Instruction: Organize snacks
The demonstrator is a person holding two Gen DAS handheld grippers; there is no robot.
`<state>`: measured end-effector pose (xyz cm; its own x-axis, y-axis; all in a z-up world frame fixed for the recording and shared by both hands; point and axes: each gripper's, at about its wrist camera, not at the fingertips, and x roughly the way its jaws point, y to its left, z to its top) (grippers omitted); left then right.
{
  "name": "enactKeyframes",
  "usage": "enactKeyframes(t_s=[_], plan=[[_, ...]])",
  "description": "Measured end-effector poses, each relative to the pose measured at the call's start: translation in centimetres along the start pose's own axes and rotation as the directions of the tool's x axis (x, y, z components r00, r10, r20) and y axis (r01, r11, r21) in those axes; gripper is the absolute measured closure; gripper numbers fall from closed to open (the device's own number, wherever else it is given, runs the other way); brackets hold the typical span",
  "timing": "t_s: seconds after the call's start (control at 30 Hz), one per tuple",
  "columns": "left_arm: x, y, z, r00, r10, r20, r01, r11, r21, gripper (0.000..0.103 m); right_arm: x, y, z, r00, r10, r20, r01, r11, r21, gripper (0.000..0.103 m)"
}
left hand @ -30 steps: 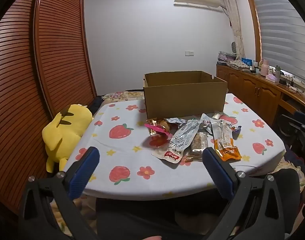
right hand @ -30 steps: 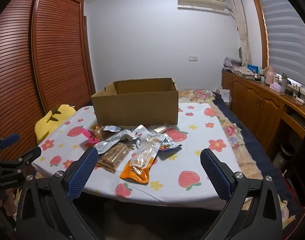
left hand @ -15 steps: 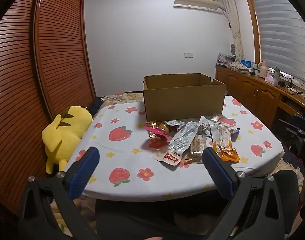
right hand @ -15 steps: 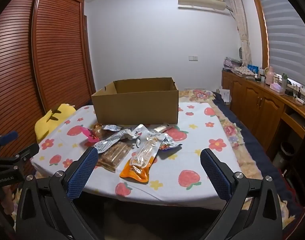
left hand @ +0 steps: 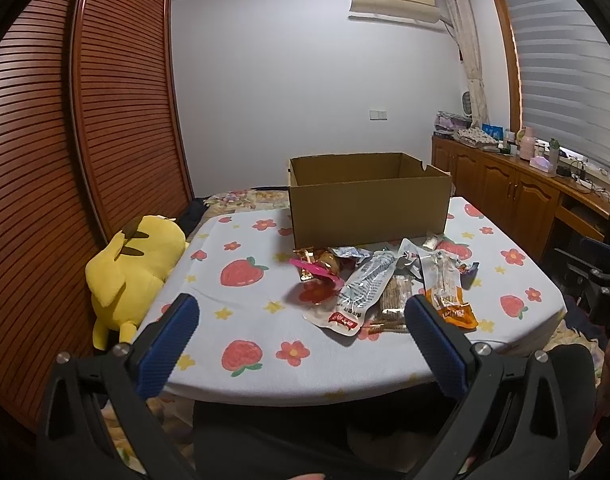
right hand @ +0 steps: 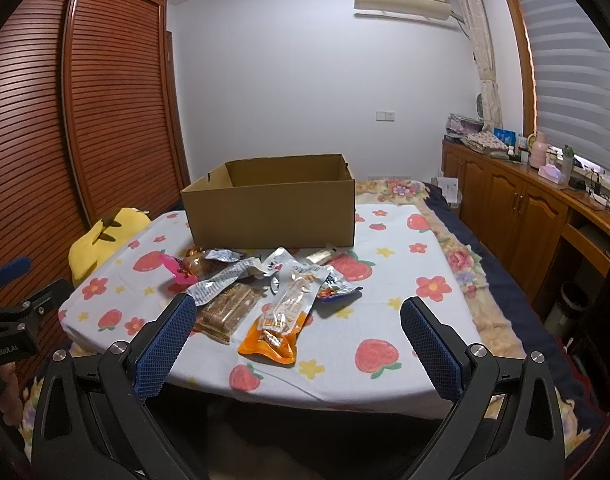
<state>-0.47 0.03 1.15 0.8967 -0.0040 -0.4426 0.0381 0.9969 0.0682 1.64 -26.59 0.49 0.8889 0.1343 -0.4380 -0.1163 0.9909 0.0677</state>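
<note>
A pile of snack packets lies on the strawberry-print table in front of an open cardboard box (left hand: 369, 204) (right hand: 271, 212). It includes an orange-bottomed packet (left hand: 445, 292) (right hand: 283, 320), a silver packet with a red label (left hand: 361, 292), a brown biscuit bar (right hand: 229, 308) and a pink wrapper (left hand: 315, 272). My left gripper (left hand: 301, 340) is open and empty at the table's near edge, short of the pile. My right gripper (right hand: 299, 340) is open and empty, near the orange packet.
A yellow plush toy (left hand: 133, 264) lies at the table's left edge beside the slatted wooden wardrobe (left hand: 65, 160). Wooden cabinets (right hand: 525, 208) with clutter on top line the right wall. The tablecloth (right hand: 405, 280) has bare room right of the pile.
Both grippers have drifted slightly toward the table, so the box and the packets look a little nearer. Both stay open and empty.
</note>
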Motion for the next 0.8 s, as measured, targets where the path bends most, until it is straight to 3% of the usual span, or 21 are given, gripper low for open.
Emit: enactKeyframes(t_s=[0.8], plan=[[-0.35, 0.31, 0.45, 1.0, 0.002, 0.011, -0.002, 1.0, -0.008, 0.0, -0.01, -0.03, 0.06, 1.0, 0.001, -0.001, -0.001, 1.0, 0.002, 0.0]])
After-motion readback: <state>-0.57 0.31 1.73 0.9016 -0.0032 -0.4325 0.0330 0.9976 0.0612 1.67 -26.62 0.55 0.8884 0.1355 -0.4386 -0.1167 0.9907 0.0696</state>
